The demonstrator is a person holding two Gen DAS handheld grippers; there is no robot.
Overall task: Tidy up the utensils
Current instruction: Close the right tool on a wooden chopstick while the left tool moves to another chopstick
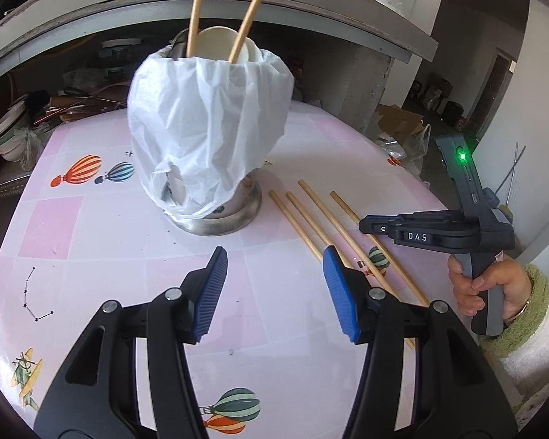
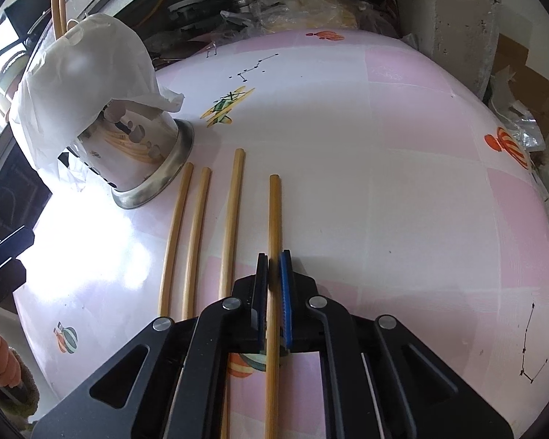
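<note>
Over the table (image 2: pixel 402 190), right gripper (image 2: pixel 274 285) pitched down, jaws clamping chopstick (image 2: pixel 273 219)

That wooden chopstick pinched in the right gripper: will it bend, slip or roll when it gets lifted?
The chopstick looks like a thin, straight wooden rod, so it probably stays stiff and weighs little. The right gripper pinches it well away from its far tip, so the long free end may droop or pivot. Being round, it would likely roll on the smooth tablecloth if dropped.
</note>
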